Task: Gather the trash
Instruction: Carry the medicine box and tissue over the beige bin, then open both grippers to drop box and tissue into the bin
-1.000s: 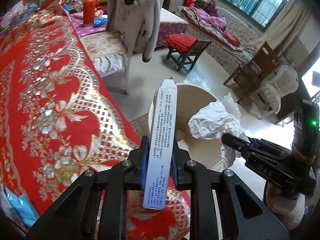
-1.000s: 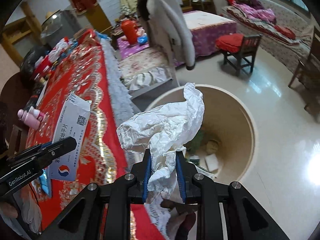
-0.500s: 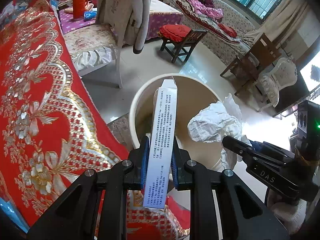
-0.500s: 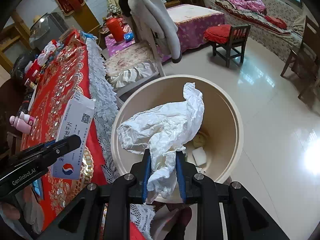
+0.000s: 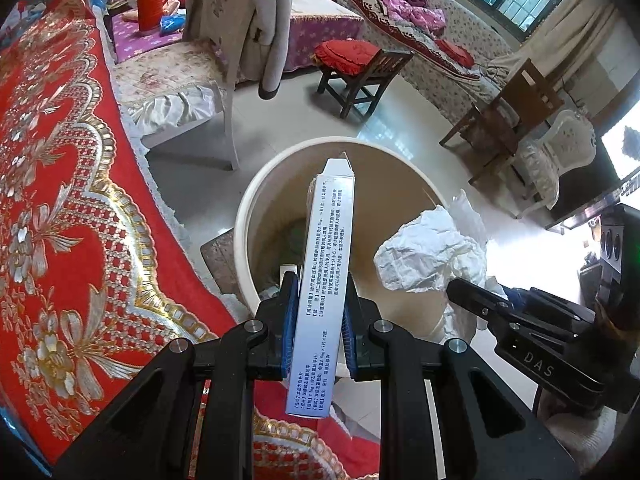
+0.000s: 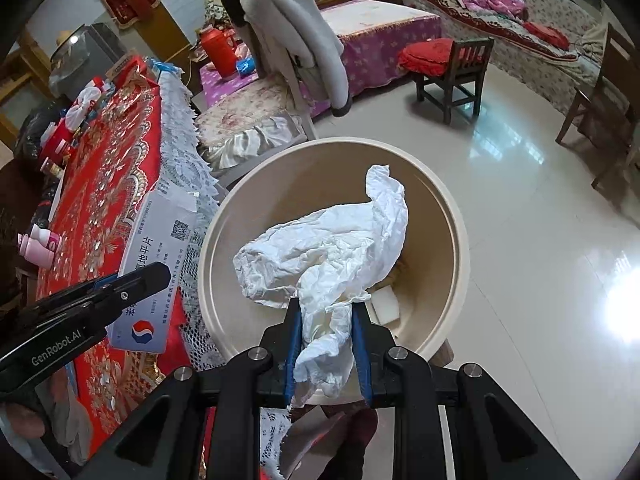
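A: It's a cluttered living room: pale tiled floor (image 6: 520, 248), a chair draped with a grey coat (image 6: 292, 28), and a table (image 5: 60, 200) under a red and gold embroidered cloth with a lace edge. A round beige bin (image 6: 456, 216) stands on the floor just beside the table's edge.

B: How far along is the trash collecting?

A: I'd say mid-way. A few scraps lie at the bottom of the bin, so some is in. Two pieces are held above it, not yet dropped. Bottles and packets at the far end of the table may or may not count as trash; I cannot tell.

B: What does each hand-held gripper hold?

A: The left hand-held gripper (image 5: 318, 320) is clamped on a narrow white medicine box (image 5: 326, 260) printed with small text. The box stands nearly upright between the blue pads, its top end over the bin's mouth, its lower end sticking out behind the pads. In the right view the same box hangs by the lace edge, near the rim.

B: And the right?

A: The right hand-held gripper (image 6: 326, 328) is closed tight on a crumpled white tissue (image 6: 328, 248), pinched at its lower part. The loose bulk billows up and forward, directly over the open bin.

B: What's left?

A: Letting both go, I'd judge. The tissue looks well centred; the box sits closer to the rim.
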Tool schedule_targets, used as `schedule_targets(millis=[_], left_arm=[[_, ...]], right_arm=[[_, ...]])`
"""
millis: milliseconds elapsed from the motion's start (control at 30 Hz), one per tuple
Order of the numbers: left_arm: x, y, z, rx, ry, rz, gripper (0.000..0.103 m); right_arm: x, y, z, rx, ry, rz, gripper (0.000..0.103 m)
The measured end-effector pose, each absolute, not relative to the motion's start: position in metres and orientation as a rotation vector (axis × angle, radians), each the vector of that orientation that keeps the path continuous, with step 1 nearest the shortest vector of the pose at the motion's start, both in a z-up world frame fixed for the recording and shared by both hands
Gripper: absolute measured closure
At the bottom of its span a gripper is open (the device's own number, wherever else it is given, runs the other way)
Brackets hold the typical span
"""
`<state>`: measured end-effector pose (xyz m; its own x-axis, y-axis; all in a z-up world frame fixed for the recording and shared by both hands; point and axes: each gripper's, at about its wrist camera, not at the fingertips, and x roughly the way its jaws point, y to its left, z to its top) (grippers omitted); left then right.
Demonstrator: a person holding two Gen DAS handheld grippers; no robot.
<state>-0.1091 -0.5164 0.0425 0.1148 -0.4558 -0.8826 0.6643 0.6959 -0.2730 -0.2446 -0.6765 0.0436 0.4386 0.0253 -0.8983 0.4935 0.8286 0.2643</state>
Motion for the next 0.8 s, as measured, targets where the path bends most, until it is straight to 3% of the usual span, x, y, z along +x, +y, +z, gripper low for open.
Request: schedule_targets(millis=[333,500,567,700,800], left_arm=[[-0.107,-0.525,0.035,0.186,1.23,-0.834,0.085],[-0.105,-0.527,0.033,0.171,1.24,-0.843,0.084],[-0.104,-0.528,0.031,0.163,1.254,-0.849,0.084],[-0.103,-0.526,0.03,0.145,1.266,-0.856,0.064],[-0.103,-0.523,0.033,0.138,1.259,-0.852,0.064]], right_arm=[[-0.236,-0.681,0.037,0.554,1.112,-0.307,0.08],[-0.234,-0.683,0.034,0.566,1.118,-0.312,0.06],[-0.234,-0.684,0.033,0.569,1.12,-0.316,0.059],[-0.234,-0.684,0.031,0.578,1.127,-0.314,0.058],[-0.234,-0.683,0.032,0.578,1.13,-0.308,0.058]])
